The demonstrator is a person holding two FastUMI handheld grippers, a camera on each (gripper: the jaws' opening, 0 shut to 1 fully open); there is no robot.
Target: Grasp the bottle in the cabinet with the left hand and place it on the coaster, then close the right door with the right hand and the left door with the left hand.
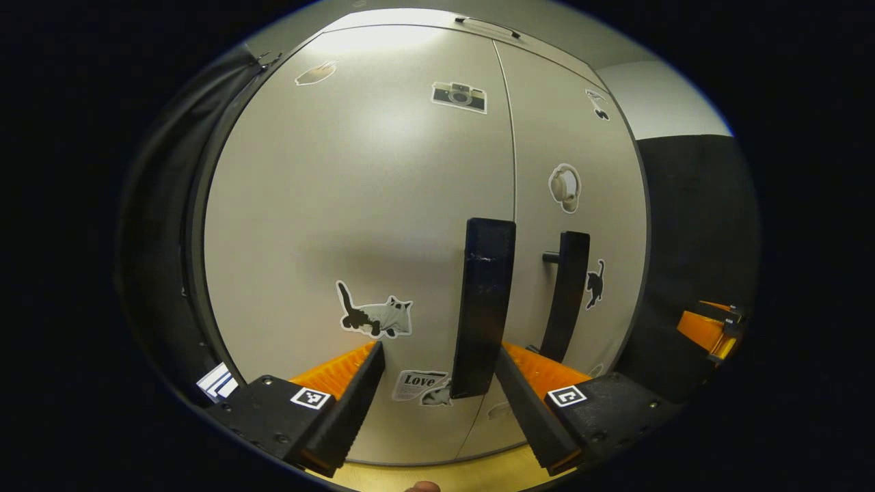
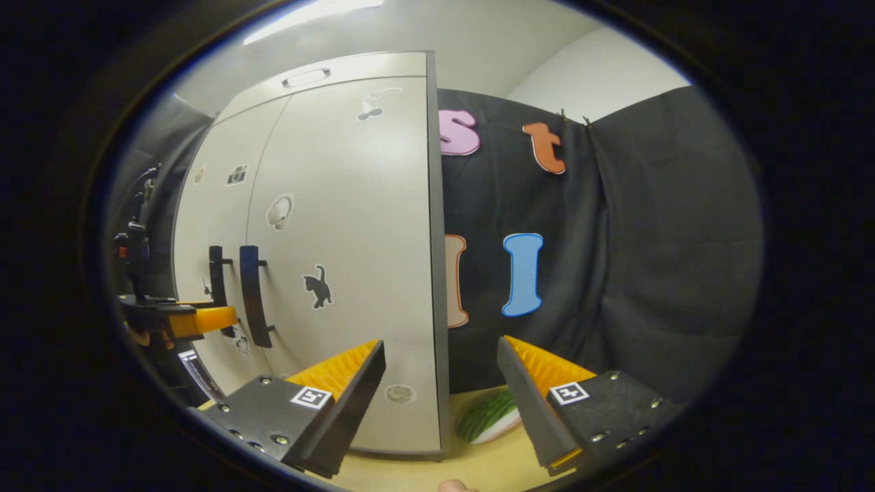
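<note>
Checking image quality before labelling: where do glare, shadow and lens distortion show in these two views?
Left gripper view: a bright glare patch sits high on the left door, a soft shadow falls beside its handle, and the door edges bow outward. Right gripper view: a ceiling light reflects off the cabinet top, the right door curves, and all stays sharp.

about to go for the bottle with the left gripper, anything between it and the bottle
Yes. Both cabinet doors, left door and right door, look shut, so the bottle is hidden behind them. The left gripper is open, its fingers either side of the left door's handle.
</note>
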